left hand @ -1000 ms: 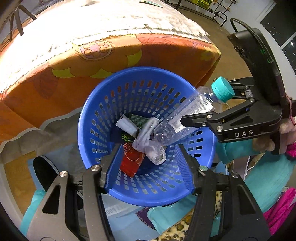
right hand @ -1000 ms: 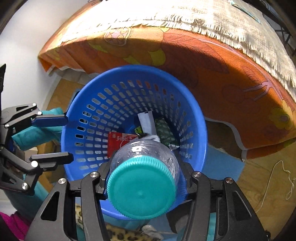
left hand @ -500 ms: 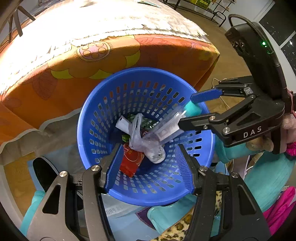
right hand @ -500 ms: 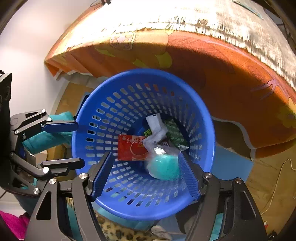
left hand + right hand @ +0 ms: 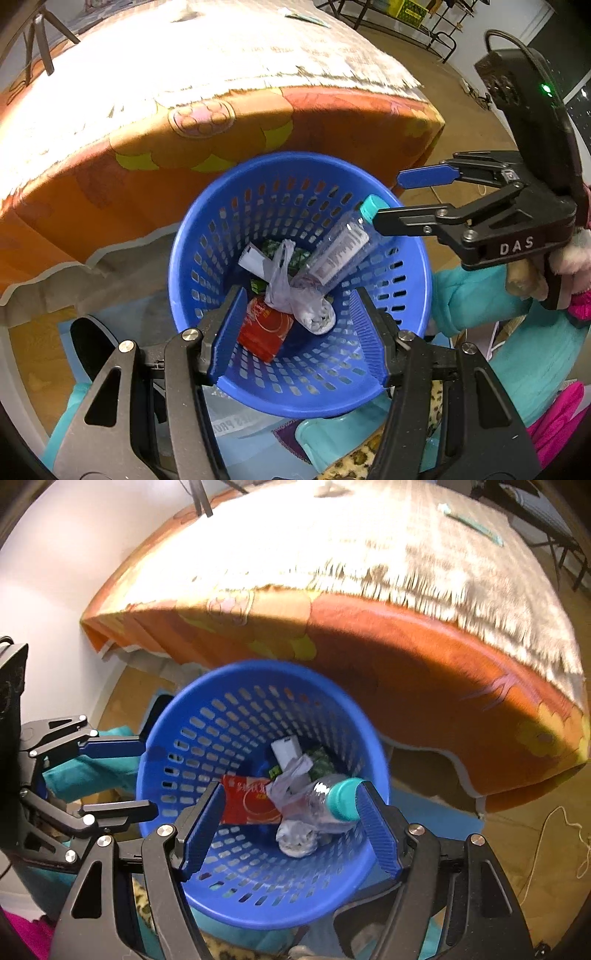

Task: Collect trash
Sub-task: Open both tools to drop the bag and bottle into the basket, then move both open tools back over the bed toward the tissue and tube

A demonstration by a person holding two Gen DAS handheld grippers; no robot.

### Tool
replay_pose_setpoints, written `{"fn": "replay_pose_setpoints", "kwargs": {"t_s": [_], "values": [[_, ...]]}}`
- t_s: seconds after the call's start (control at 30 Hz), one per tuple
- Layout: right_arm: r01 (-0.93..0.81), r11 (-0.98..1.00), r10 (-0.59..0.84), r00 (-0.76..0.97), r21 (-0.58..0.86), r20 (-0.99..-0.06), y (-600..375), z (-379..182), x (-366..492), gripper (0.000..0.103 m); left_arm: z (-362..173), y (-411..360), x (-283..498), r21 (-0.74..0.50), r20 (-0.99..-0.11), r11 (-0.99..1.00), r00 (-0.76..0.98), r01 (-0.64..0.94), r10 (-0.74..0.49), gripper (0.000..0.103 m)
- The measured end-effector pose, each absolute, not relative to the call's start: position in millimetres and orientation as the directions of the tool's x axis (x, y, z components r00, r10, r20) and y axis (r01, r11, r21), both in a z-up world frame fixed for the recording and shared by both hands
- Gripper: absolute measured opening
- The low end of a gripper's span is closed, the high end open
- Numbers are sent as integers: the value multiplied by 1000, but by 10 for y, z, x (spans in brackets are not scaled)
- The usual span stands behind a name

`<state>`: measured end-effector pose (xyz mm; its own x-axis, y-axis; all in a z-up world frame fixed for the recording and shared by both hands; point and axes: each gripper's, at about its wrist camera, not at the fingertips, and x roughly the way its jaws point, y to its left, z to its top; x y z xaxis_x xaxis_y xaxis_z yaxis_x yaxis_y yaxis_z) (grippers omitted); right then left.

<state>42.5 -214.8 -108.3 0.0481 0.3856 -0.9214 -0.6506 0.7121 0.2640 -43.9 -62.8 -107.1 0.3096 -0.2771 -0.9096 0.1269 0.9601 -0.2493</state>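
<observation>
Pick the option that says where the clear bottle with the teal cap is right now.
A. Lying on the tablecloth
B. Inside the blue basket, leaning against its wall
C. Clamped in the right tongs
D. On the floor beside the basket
B: the clear bottle lies inside the blue basket, cap up against the wall, and the right tongs stand open with nothing between them.

I see hard overhead light blowing out the tabletop [image 5: 207, 55] cloth to near white, while its orange skirt falls into shadow below the edge. Fisheye bending curves every border. The blue basket [image 5: 184, 746] rim smears with motion blur on my right view.
</observation>
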Motion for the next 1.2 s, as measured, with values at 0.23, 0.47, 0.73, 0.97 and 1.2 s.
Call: {"fn": "replay_pose_setpoints", "kwargs": {"t_s": [0.23,0.47,0.73,0.97,1.2], "values": [[-688,686,416,103,237,-904,-2123,-917,453,72,-865,-513,-271,-220,-892,970,382,102,-242,60],[-684,701,424,169,204,-890,-2137,-763,616,72,-611,-456,-73,-185,-862,978,462,95,-209,60],[-649,731,448,223,210,-866,-2178,-611,831,72,-467,-438,171,-165,-845,981,499,100,-193,60],[-662,724,460,251,196,-852,-2215,-565,1015,72,-362,-396,434,-160,-833,982,520,102,-189,60],[-649,753,402,320,111,-858,-2234,-420,1397,72,-259,-191,889,-165,-808,985,564,56,-168,60]]}}
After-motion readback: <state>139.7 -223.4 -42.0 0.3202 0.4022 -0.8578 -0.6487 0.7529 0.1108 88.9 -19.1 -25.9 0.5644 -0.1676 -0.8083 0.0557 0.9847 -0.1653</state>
